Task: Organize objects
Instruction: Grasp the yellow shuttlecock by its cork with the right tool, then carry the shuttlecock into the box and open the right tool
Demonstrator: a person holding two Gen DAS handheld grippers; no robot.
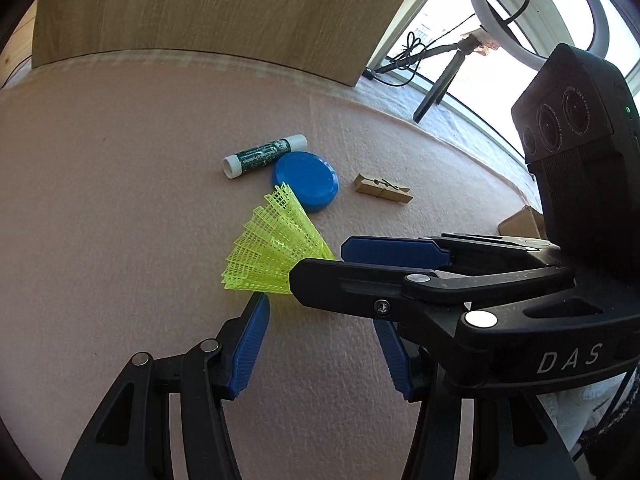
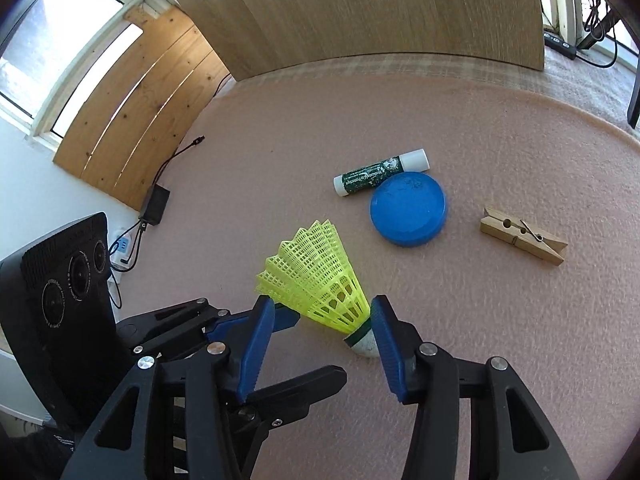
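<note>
1. The pink foam mat [image 2: 500, 340] covers the work surface under both grippers and carries every loose item; a wooden panel [image 2: 360, 12] stands upright at its far edge, well ahead of the fingers.
2. The right gripper [image 2: 320, 344] has its blue-padded fingers [image 2: 256, 352] apart, one on each side of the shuttlecock, with the right pad at or just beside the cork; I cannot tell if it touches.
3. The left gripper [image 1: 320, 344] also has its fingers apart, with nothing between them. In the left wrist view the right gripper crosses in front of it from the right, and its tips meet the shuttlecock's narrow end.
4. The yellow shuttlecock [image 2: 316, 276] lies tilted on the mat, its white cork base near the right gripper's right finger and its mesh skirt fanning forward and to the left.
5. The blue lid [image 2: 408, 214] lies flat on the mat ahead of the right gripper's fingers, beyond the shuttlecock and slightly right.
6. The glue stick [image 2: 380, 172] lies on its side just behind the lid, close against its far rim.
7. The wooden clothespin [image 2: 524, 240] lies flat to the right of the lid, apart from it and well ahead of the right finger.
</note>
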